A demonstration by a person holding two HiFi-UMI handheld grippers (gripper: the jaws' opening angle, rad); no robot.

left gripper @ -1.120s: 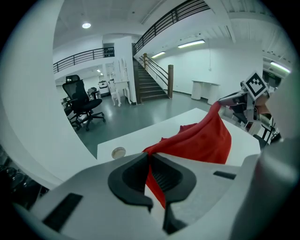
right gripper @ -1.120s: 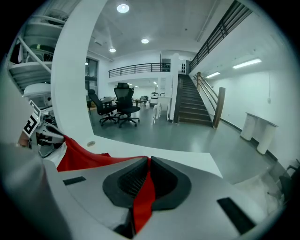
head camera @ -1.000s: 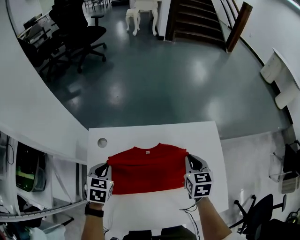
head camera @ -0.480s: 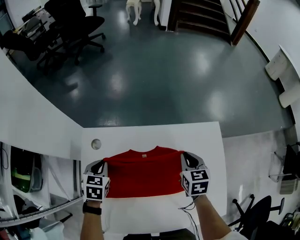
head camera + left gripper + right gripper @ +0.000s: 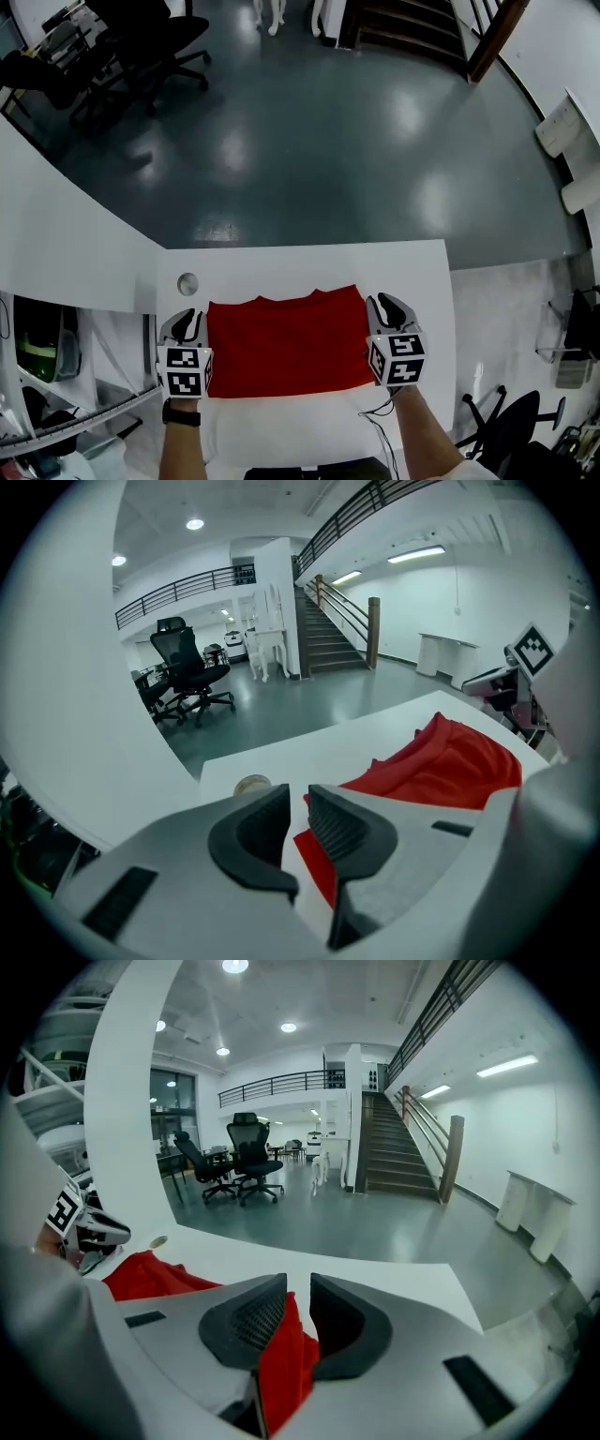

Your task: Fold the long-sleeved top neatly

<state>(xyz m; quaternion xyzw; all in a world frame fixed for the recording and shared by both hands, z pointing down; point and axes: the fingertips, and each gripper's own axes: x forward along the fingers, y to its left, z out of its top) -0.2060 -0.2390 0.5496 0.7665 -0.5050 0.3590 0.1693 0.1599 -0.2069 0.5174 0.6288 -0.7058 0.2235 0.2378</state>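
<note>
The red long-sleeved top (image 5: 286,342) lies as a folded rectangle on the white table (image 5: 309,262). My left gripper (image 5: 185,319) sits at its left edge. In the left gripper view that gripper (image 5: 298,799) has its jaws opening, with white table showing in the gap and the top (image 5: 441,761) lying beside and under the right jaw. My right gripper (image 5: 386,305) is at the top's right edge. Its jaws (image 5: 298,1302) are opening too, and a fold of the red top (image 5: 286,1363) still stands loosely between them.
A small round disc (image 5: 187,283) is set in the table near its far left corner. Beyond the table's far edge is grey floor with office chairs (image 5: 141,47) and a staircase (image 5: 412,28). A thin cable (image 5: 375,422) trails on the near part of the table.
Both grippers have come down and toward me with the top's edges, and the cloth has settled flat. Both pairs of jaws have parted slightly.
</note>
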